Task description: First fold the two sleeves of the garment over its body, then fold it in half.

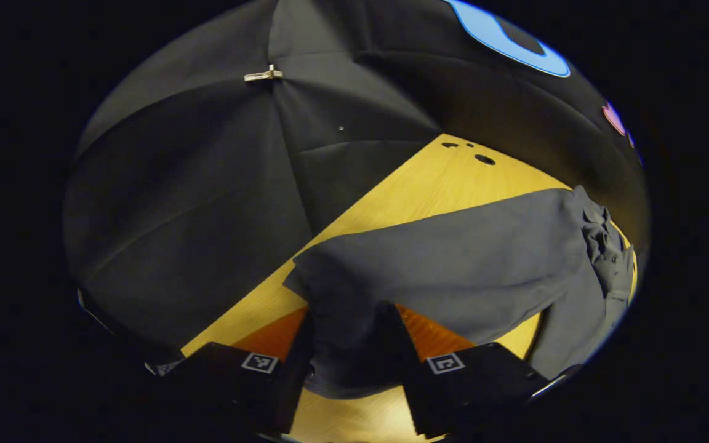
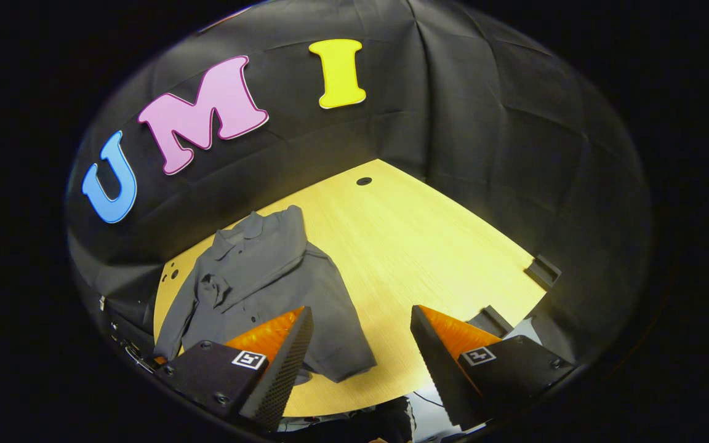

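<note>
A grey button-up garment (image 2: 268, 271) lies spread on the yellow wooden table (image 2: 416, 246), collar toward the wall. In the left gripper view one long sleeve (image 1: 453, 264) runs from the collar at the right down to its cuff (image 1: 348, 357). The cuff lies between the fingers of my left gripper (image 1: 350, 311), whose jaws stand wide apart over the cloth. My right gripper (image 2: 360, 307) hovers open near the table's front edge, nothing between its fingers. The garment's hem corner (image 2: 342, 363) is just left of it.
Cable holes (image 2: 364, 181) are cut in the table near the back wall. Two small black blocks (image 2: 542, 271) sit at the table's right edge. A metal clip (image 1: 263, 75) pins the black wall cloth. Bare tabletop stretches right of the garment.
</note>
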### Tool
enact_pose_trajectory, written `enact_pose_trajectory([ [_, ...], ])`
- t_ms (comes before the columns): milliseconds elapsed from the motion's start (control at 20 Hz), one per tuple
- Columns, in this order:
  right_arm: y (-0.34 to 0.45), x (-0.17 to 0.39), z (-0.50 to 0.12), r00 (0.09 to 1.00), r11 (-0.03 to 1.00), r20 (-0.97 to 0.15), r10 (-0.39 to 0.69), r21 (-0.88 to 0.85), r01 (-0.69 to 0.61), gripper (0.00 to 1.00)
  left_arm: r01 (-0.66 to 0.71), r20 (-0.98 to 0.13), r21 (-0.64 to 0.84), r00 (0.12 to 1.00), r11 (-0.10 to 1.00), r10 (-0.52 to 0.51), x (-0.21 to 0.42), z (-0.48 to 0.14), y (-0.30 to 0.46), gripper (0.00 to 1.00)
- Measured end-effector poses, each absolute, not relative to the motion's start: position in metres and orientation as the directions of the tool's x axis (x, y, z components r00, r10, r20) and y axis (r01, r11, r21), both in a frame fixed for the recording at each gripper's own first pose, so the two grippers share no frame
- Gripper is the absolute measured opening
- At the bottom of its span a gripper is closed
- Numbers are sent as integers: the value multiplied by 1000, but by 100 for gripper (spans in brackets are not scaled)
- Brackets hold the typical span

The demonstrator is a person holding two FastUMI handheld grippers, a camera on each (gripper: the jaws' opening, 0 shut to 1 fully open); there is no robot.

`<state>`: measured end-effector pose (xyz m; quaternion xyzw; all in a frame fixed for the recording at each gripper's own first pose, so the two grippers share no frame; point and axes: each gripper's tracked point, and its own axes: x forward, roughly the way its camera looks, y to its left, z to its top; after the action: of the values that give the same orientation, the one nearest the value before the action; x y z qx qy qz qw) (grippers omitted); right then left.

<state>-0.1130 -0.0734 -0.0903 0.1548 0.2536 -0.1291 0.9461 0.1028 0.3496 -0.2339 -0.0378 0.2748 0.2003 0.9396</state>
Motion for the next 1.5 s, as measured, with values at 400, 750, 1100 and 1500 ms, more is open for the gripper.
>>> enact_pose_trajectory([
  [400,-62,-66,-82,871,963,-482,-97,176,204,98,-346,-528,96,777,933,343,114,-210,330,6],
  [750,-46,-28,-95,865,982,-501,9,166,86,99,-281,-418,6,871,960,258,144,-129,262,6],
  [1100,-67,-16,-106,863,975,-505,18,201,97,99,-159,-297,-29,944,987,143,183,-43,160,5],
  [1500,-101,-31,-141,821,973,-571,-12,181,140,99,73,-290,-63,953,995,-88,225,-23,-8,5],
])
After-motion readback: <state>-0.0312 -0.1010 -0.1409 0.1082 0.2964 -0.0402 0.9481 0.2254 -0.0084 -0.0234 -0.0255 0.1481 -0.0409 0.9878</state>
